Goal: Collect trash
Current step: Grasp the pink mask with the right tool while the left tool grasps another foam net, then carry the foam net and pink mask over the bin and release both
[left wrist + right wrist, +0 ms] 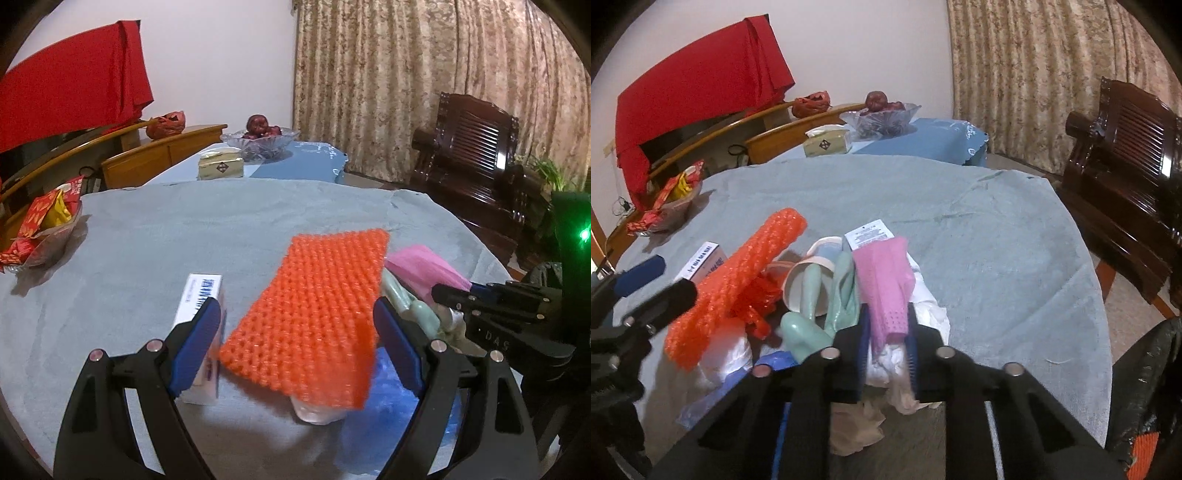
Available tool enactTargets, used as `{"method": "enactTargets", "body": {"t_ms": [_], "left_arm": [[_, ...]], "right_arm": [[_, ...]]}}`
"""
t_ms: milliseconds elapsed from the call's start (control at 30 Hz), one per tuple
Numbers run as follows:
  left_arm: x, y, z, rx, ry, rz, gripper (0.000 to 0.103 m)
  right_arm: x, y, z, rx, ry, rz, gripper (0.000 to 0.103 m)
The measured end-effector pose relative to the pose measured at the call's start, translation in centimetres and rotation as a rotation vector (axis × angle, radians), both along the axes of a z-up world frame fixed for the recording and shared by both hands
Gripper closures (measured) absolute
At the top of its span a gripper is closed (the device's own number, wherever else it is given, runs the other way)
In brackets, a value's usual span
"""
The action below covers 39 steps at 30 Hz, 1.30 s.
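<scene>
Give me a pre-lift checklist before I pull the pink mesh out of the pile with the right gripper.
1. Right gripper shut on the pink mesh: ok.
2. Only the mesh between the pads: cannot tell; white plastic bunches right beside them.
3. Green glove free of the mesh: not ok, it lies against it.
4. Left gripper open, holding nothing: ok; the orange netting sits between its fingers, unpinched.
5. Paper cup clear of the lift: cannot tell.

black fingers [199,339] with blue pads, silver screws, faint lettering, perhaps "das".
</scene>
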<state>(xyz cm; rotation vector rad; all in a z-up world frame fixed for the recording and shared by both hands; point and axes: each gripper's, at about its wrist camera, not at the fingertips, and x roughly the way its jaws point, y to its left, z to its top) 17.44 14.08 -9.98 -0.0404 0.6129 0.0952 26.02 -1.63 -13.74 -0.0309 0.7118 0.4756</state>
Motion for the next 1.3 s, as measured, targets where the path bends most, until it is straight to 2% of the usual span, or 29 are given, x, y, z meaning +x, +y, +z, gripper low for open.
{"method": "enactTargets", "body": {"t_ms": [133,167,400,467,600,767,1033,1300], "left_arm": [[0.1,-1.2,-0.5,0.013,0.011,-0.017,0.022],[0.2,-1.5,-0.7,0.015,0.015,-0.024,0.027],[0.8,-2.9,-2.0,0.059,0.059,-0.037,0.043],[1.0,-3.0,-2.4,0.064,0.072,-0.037,0.052],[0.9,-2.8,-2.6,0.04,0.07,-0.038,0.063],[0.5,-2.2,-1.8,-0.006,0.046,-0.046,0.088],[-0.4,-1.5,0.7,-0.049,-0.01,-0.029,0.09],[-1.5,-2.2,3.9,-0.071,-0.071,-0.044,0.09]], "right_arm": [[-0.7,-0.9,0.9,0.034,-0.027,-0.008,0.088],[-1.0,-1.3,1.2,0.04,-0.035,-0.01,0.088],[-2.2,-3.1,2.4,0.067,-0.047,-0.026,0.088],[-2.4,-3.3,2.4,0.069,-0.043,-0.027,0.088],[-2.7,-3.5,2.3,0.068,-0.038,-0.027,0.088],[-3.2,-3.7,2.4,0.081,-0.031,-0.027,0.088],[-4.3,-4.0,3.7,0.098,-0.062,-0.021,0.088],[-5.4,-4.7,6.2,0.12,-0.121,-0.026,0.088]]}}
